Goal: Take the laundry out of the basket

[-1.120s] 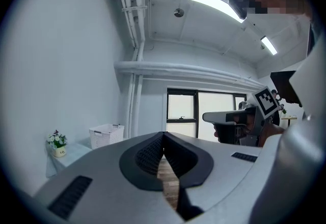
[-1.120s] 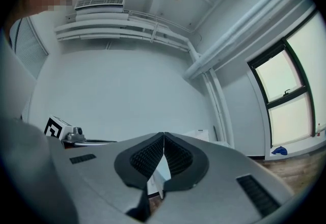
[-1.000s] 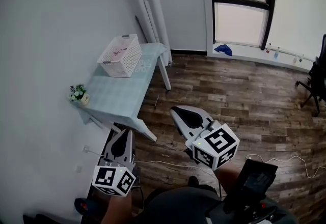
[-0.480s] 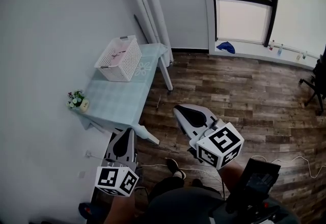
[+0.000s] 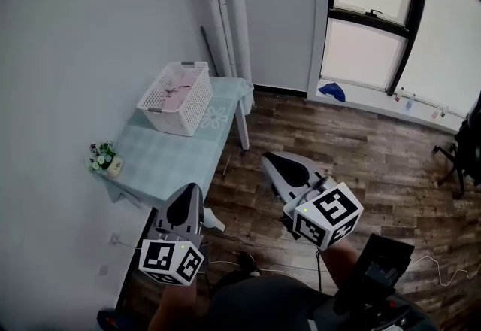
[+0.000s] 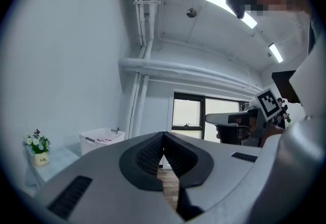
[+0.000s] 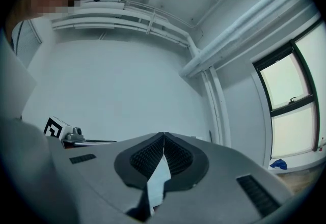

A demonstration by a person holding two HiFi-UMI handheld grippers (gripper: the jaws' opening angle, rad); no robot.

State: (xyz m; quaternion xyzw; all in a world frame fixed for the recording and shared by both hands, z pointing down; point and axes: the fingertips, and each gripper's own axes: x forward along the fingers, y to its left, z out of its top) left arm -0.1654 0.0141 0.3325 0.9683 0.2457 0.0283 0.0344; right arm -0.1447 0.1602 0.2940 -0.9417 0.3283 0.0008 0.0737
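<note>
A white slatted laundry basket (image 5: 176,98) with pale pink laundry (image 5: 174,93) inside stands at the far end of a light table (image 5: 161,156) against the wall. In the left gripper view the basket (image 6: 100,140) shows small and far off at the left. My left gripper (image 5: 185,204) is shut and empty, held level just short of the table's near end. My right gripper (image 5: 279,166) is also shut with nothing in it, out over the wooden floor to the right of the table. Both are well short of the basket.
A small pot of flowers (image 5: 102,157) sits at the table's left edge. Pipes (image 5: 225,6) run up the wall behind the basket. A blue cloth (image 5: 331,90) lies on the floor under the window. An office chair (image 5: 464,149) stands at the far right.
The table and basket have drawn closer in the head view and shifted slightly left. Both grippers have moved forward together, still shut.
</note>
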